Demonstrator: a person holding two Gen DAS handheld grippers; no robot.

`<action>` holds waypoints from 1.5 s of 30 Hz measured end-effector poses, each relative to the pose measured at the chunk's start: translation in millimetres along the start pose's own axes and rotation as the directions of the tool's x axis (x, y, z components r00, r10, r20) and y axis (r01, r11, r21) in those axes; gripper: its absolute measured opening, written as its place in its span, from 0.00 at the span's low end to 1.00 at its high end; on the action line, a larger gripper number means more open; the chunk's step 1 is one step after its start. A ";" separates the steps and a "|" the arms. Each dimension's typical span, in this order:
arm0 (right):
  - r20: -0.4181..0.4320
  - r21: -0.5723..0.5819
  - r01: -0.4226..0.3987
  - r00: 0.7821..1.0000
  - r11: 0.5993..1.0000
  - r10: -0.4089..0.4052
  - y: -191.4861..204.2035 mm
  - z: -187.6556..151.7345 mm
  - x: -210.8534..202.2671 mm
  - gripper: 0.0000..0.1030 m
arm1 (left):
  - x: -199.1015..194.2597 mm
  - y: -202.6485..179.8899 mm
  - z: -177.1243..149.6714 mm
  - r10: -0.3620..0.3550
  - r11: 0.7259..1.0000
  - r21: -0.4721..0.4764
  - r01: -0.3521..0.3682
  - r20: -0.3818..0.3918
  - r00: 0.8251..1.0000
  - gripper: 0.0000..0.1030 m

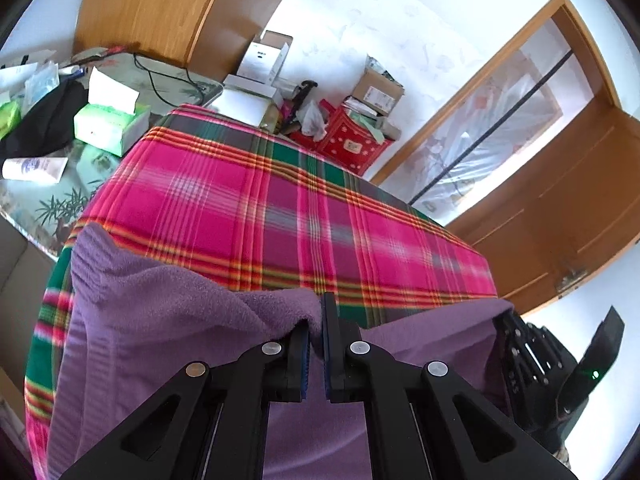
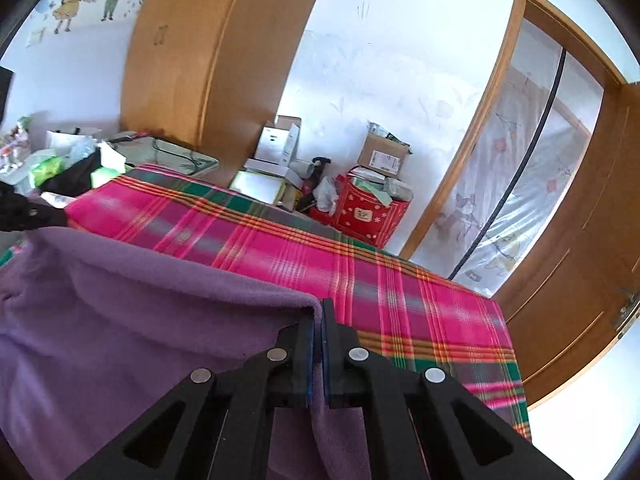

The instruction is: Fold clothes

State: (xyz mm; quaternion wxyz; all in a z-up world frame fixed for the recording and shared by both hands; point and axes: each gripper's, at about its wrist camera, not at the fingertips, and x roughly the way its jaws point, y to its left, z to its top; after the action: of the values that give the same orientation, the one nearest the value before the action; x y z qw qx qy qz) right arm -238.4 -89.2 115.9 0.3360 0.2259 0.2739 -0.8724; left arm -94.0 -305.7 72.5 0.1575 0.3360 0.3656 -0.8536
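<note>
Two grippers hold one soft purple fleece garment (image 1: 160,320) by its upper edge, lifted over the near end of the pink, green and orange plaid bedcover (image 1: 280,200). On the left, the black left gripper (image 1: 316,320) has its jaws pinched on a bunched fold of the fleece, with loose cloth and a ribbed cuff sagging further left. To the right, the black right gripper (image 2: 317,320) is likewise clamped on a corner of the purple fleece garment (image 2: 140,320), the edge between them running fairly taut.

To do this step well, I would keep both grips firm and level, hold the edge stretched so no slack gathers in the middle, and carry it forward evenly over the plaid. The sagging left part seems likeliest to crease, so lowering it slowly should help. Releasing should wait until the cloth rests flat.
</note>
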 end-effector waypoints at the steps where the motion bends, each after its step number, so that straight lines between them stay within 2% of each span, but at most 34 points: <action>1: -0.003 -0.007 0.013 1.000 1.000 -0.013 1.9 4.7 8.0 0.03 | 2.6 0.9 2.6 0.005 1.000 -0.003 -0.005 -0.002 1.000 0.05; 8: -0.040 -0.070 0.082 0.996 0.994 -0.085 15.6 36.1 58.9 0.03 | 23.4 2.7 25.4 0.062 0.998 -0.008 -0.062 0.006 0.998 0.05; 11: -0.072 -0.082 0.078 0.994 0.994 -0.084 22.4 43.2 77.2 0.03 | 31.8 5.0 30.8 0.091 0.996 -0.002 -0.091 0.007 0.996 0.05; 18: -0.216 -0.076 0.041 0.975 0.996 -0.056 30.5 32.4 119.1 0.03 | 56.6 14.9 27.9 0.108 0.994 -0.010 -0.109 -0.059 0.992 0.06; 21: -0.272 -0.020 -0.008 0.962 1.000 0.003 26.4 25.6 123.2 0.03 | 57.9 15.8 22.5 0.105 0.994 0.007 -0.105 -0.091 0.990 0.06; 23: -0.283 0.044 -0.053 0.957 0.998 0.063 19.1 23.4 117.1 0.04 | 53.4 16.2 18.9 0.098 0.995 0.011 -0.098 -0.097 0.990 0.10; 26: -0.288 0.137 -0.121 0.945 0.983 0.156 7.2 19.9 106.1 0.10 | 42.8 12.9 11.9 0.088 0.996 0.024 -0.086 -0.100 0.991 0.11; 29: -0.283 0.196 -0.168 0.933 0.966 0.220 -4.8 15.0 92.2 0.12 | 28.5 6.5 3.7 0.092 0.995 0.034 -0.090 -0.087 0.992 0.21; 31: -0.245 0.236 -0.210 0.932 0.949 0.268 -14.5 11.2 75.4 0.14 | 21.5 -0.6 -1.2 0.088 0.995 0.048 -0.084 -0.089 0.992 0.21; 33: -0.223 0.254 -0.235 0.930 0.938 0.293 -21.8 9.4 62.5 0.20 | 14.6 -10.2 -6.5 0.095 0.993 0.075 -0.089 -0.091 0.991 0.26; 35: -0.209 0.260 -0.254 0.927 0.932 0.311 -28.4 7.0 48.6 0.21 | 5.9 -23.0 -13.9 0.099 0.990 0.108 -0.089 -0.084 0.992 0.28; 40: -0.172 0.274 -0.277 0.928 0.921 0.330 -53.4 -9.9 8.9 0.22 | -8.6 -54.4 -34.1 0.035 0.986 0.168 -0.017 -0.105 0.994 0.28; 45: -0.115 0.351 -0.283 0.933 0.893 0.341 -91.8 -49.7 -39.9 0.23 | -5.0 -99.2 -70.7 -0.016 0.955 0.289 0.068 -0.177 0.984 0.28</action>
State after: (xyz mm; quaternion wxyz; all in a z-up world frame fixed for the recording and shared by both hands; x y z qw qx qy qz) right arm -266.3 17.9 131.7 0.4043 0.3949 0.1128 -0.8172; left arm -109.0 -186.2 91.5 0.0553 0.4204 0.2538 -0.8693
